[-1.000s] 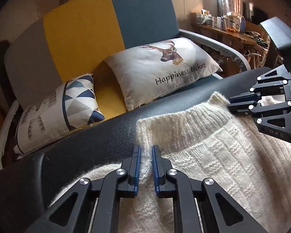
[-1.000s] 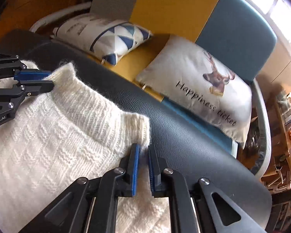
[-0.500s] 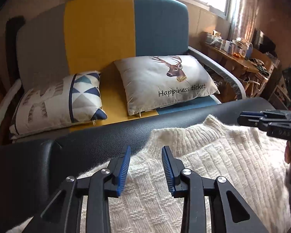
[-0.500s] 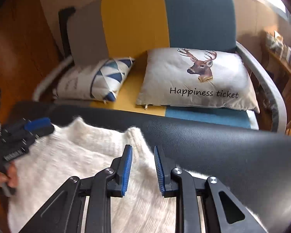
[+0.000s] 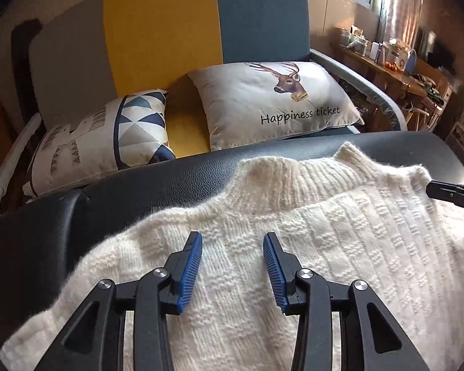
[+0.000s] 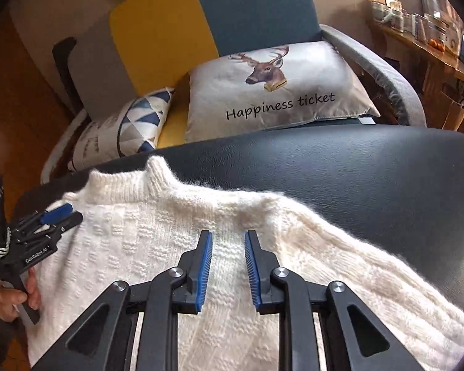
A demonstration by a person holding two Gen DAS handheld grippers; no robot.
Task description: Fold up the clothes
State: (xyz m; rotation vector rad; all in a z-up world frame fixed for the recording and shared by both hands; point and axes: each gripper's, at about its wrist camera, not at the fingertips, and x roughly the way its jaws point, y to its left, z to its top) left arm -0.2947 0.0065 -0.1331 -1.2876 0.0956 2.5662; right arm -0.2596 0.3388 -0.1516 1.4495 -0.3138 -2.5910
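Here the cream knit sweater (image 5: 309,247) lies spread on the black padded table (image 5: 139,191), collar away from both tools. The left hand-held gripper (image 5: 232,266) hovers over one shoulder, jaws wide and empty; the right hand-held gripper (image 6: 228,262) hovers over the other, narrower, also empty. Whichever fold comes, pinch both layers at matching points and lift evenly, since fuzzy knit stretches.
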